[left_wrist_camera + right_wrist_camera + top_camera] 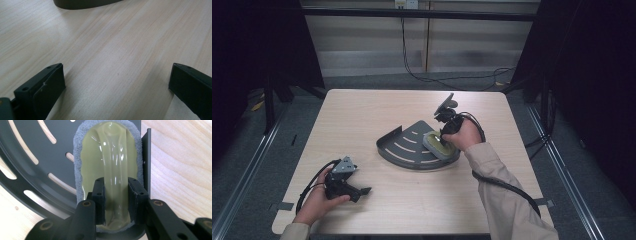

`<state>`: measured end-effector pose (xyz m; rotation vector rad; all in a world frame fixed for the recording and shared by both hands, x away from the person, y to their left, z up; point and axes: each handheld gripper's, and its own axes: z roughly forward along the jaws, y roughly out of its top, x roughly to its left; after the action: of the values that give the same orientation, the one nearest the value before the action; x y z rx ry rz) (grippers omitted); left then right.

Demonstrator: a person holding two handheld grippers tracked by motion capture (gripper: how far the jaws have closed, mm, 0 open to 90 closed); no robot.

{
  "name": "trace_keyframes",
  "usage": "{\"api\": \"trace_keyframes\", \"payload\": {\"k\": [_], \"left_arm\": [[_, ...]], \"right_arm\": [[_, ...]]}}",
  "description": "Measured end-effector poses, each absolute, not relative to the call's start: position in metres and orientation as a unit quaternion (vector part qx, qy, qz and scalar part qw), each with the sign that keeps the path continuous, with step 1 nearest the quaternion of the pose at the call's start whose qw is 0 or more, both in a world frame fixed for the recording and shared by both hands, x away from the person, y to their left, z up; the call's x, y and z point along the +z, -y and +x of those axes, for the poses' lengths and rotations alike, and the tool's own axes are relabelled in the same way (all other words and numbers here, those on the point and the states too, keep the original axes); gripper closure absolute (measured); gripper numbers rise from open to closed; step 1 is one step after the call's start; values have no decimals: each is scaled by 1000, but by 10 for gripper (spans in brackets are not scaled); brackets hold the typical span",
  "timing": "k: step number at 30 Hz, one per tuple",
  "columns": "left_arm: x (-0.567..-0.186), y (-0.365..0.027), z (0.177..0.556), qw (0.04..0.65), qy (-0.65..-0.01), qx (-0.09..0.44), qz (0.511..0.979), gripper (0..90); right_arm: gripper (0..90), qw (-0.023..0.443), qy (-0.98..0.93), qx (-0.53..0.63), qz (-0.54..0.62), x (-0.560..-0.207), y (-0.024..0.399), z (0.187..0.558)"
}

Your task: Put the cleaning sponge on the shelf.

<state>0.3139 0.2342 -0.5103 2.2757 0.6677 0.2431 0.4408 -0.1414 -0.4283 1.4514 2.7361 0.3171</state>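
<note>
- Two grippers are in play: the right gripper has its jaws closed on the glossy raised handle of a scrubber, and the left gripper has its jaws spread wide with nothing between them.
- The scrubber lies on a dark slotted rack, at the rack's right end, against its upright straight wall.
- The left gripper hovers low over bare table, near the edge on the person's side, well apart from the rack.
- Likely trouble: the handle looks smooth and rounded, so the jaws could slide along it or off it if the pull comes at an angle.
- Another risk: nothing steadies the rack, so dragging the scrubber against the wall could shift or tip the rack.
- Hard to tell: whether the scrubber's grey pad sits flat on the rack or is slightly lifted.
- In the left gripper view just the rack's rim shows, cut off at the top edge.
</note>
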Motion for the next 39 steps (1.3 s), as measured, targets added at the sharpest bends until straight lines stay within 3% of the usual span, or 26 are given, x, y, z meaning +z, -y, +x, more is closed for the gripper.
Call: {"api": "trace_keyframes", "payload": {"k": [12, 31, 39], "left_arm": [[-510, -234, 314, 370, -261, 93, 887, 0], [-510, -234, 314, 371, -262, 93, 886, 1], [-510, -234, 314, 371, -262, 93, 886, 0]], "right_arm": [[666, 22, -879, 103, 465, -430, 141, 439], [508, 33, -883, 106, 456, -429, 139, 437], [383, 43, -884, 116, 451, -425, 140, 436]]}}
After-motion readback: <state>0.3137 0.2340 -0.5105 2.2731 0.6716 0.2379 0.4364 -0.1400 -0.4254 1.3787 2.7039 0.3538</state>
